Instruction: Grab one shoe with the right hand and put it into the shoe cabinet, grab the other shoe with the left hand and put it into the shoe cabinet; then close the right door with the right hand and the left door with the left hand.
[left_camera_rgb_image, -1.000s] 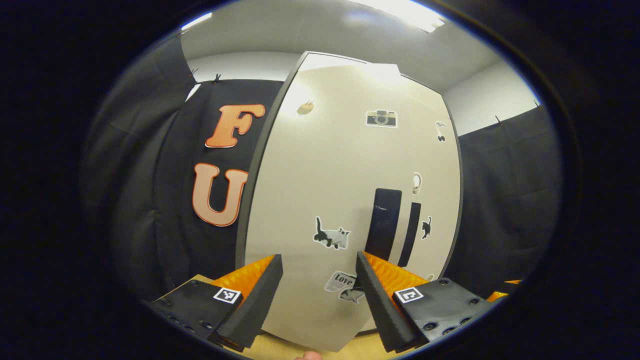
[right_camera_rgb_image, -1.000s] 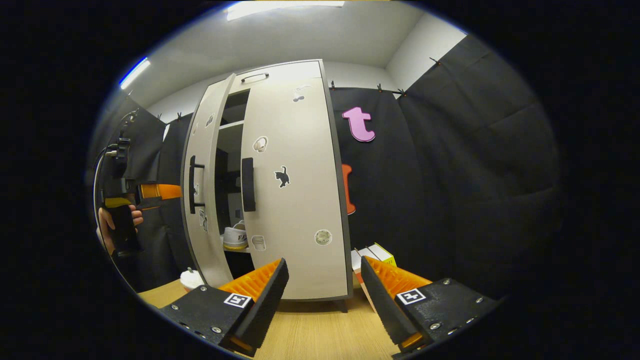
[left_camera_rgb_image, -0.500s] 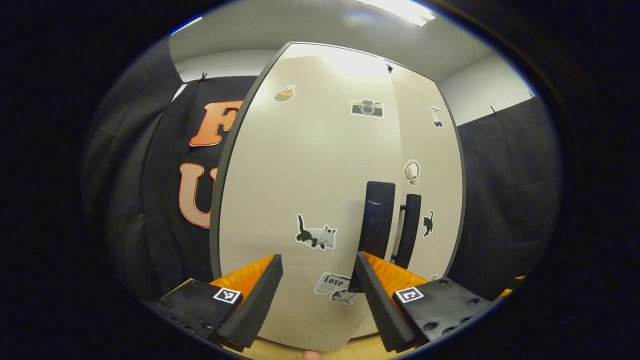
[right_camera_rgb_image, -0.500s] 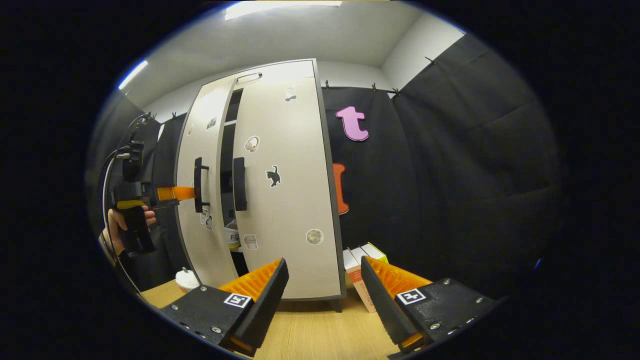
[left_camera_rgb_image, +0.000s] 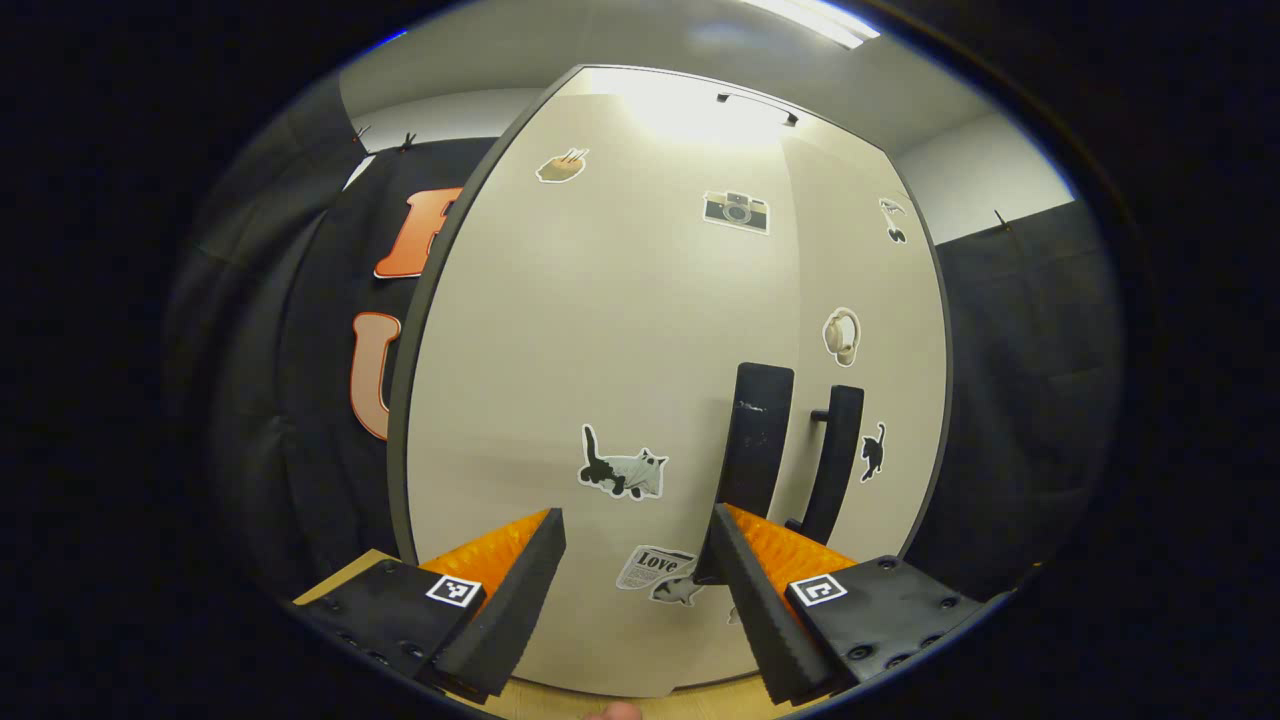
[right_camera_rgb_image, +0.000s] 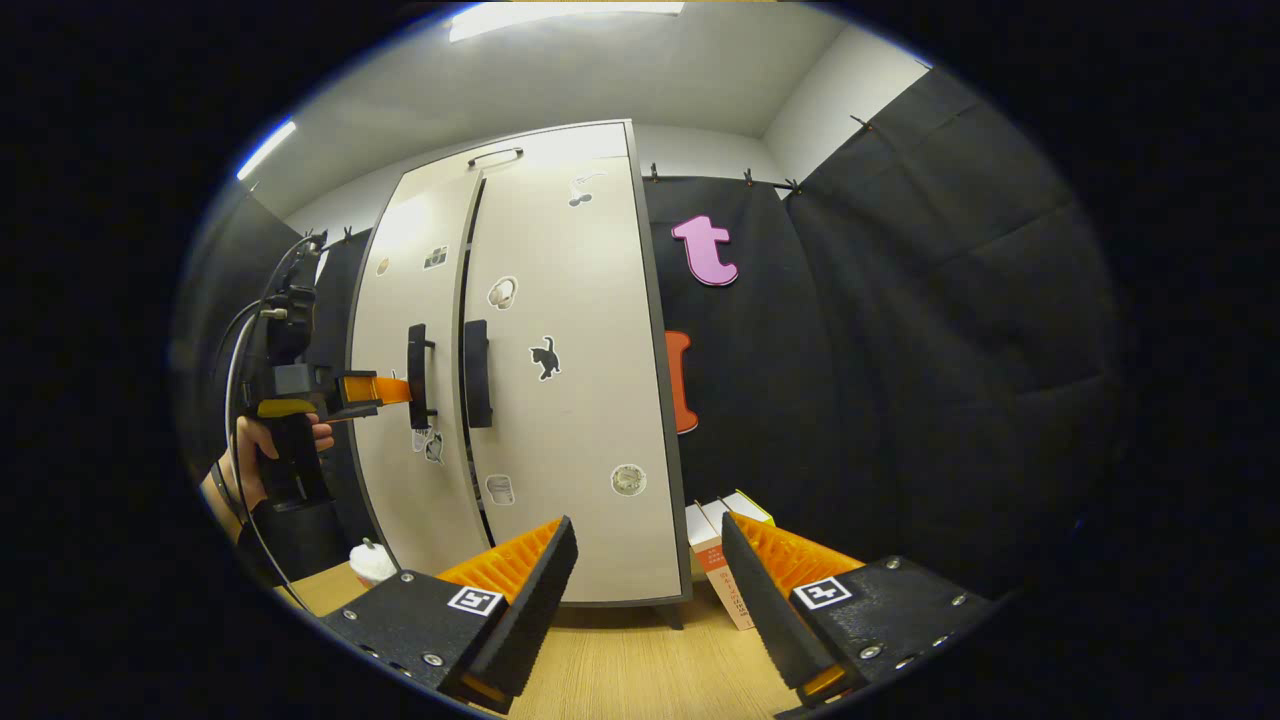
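Both doors (right_camera_rgb_image: 520, 370) now nearly meet; your left tongs (left_camera_rgb_image: 635, 590), spread, have pushed the nine-o'clock one shut.

Beige cabinet doors (right_camera_rgb_image: 560, 400) (nearly closed)

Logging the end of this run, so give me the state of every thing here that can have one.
Left door of the tall beige shoe cabinet: nearly shut, a thin dark gap left beside the right door.
Right cabinet door: shut.
Left gripper: open, at the left door, holding nothing.
Right gripper: open, back from the cabinet, holding nothing.
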